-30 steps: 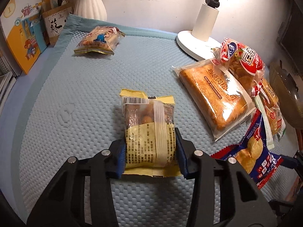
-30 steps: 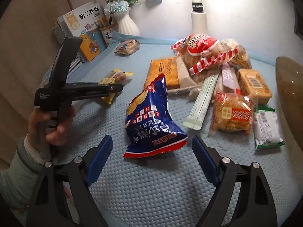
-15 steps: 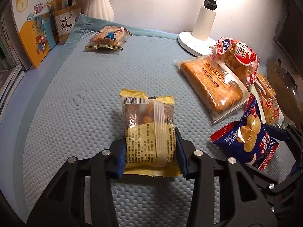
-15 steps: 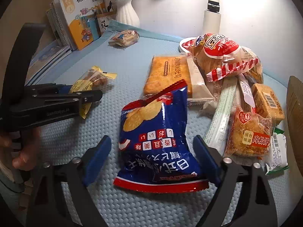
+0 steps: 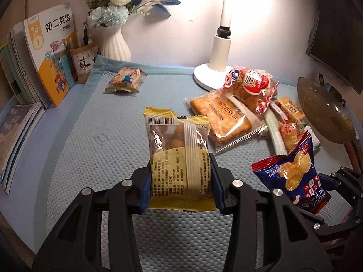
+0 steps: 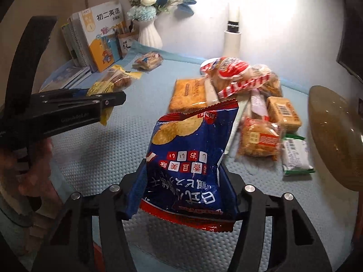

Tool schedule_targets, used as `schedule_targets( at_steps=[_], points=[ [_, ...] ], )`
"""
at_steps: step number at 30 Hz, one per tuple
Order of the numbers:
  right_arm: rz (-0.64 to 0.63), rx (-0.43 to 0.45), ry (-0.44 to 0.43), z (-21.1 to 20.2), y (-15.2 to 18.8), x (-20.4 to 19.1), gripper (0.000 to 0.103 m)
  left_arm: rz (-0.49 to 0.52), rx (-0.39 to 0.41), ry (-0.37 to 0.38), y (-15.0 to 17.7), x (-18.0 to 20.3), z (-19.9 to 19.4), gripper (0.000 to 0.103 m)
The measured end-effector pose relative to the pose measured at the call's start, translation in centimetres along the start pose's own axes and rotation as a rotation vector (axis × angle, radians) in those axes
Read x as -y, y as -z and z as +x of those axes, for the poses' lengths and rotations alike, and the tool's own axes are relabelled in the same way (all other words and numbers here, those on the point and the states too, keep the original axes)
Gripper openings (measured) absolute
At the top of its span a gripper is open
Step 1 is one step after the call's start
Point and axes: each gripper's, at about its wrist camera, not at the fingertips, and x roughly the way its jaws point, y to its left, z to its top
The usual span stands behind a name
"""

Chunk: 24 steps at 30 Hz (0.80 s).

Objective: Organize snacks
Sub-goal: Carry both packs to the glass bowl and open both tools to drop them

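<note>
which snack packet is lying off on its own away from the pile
The small clear cracker packet near the white vase. It lies alone at the mat's far left corner, while the others are heaped by the lamp base or held in fingers.

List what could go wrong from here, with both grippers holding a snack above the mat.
1. The right gripper pinches the blue cracker bag near its bottom seam; the puffy bag tilts and could slip out or its crackers crack.
2. The left gripper clamps the yellow snack pack across its lower half, which may crush the contents.
3. The two grippers are close together; swinging either could knock the other's load.
</note>
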Motion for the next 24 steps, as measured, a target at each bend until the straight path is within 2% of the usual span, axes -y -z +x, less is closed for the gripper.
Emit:
schedule_targets(
  at_steps=[5,9,12,14,19,22,23,24],
  points=[
    [0.108,0.079,0.089,-5.1,-0.2,5.7,0.058,0.075,0.041,0.051,-2.0,4.6,-1.4,0.043],
    [0.25,0.115,0.202,-8.1,0.0,12.5,0.058,0.145,0.038,0.171,-4.5,10.3,-1.2,0.043],
    [0.343,0.101,0.263,-8.8,0.8,17.4,0.058,0.182,0.02,0.288,-6.4,15.0,-0.3,0.043],
    [0.39,0.082,0.284,-8.7,1.3,20.0,0.058,0.208,0.001,0.338,-7.3,18.0,0.6,0.043],
    [0.466,0.059,0.303,-8.3,1.0,24.3,0.059,0.234,-0.04,0.423,-8.9,23.7,3.3,0.043],
    [0.519,0.05,0.302,-7.5,0.5,26.4,0.068,0.235,-0.045,0.453,-9.6,26.2,4.7,0.044],
    [0.534,0.06,0.308,-7.7,0.6,27.1,0.069,0.231,-0.029,0.447,-9.8,26.8,5.0,0.055],
    [0.543,0.069,0.319,-7.9,0.5,27.5,0.069,0.228,-0.016,0.433,-10.1,27.2,5.2,0.079]
  ],
)
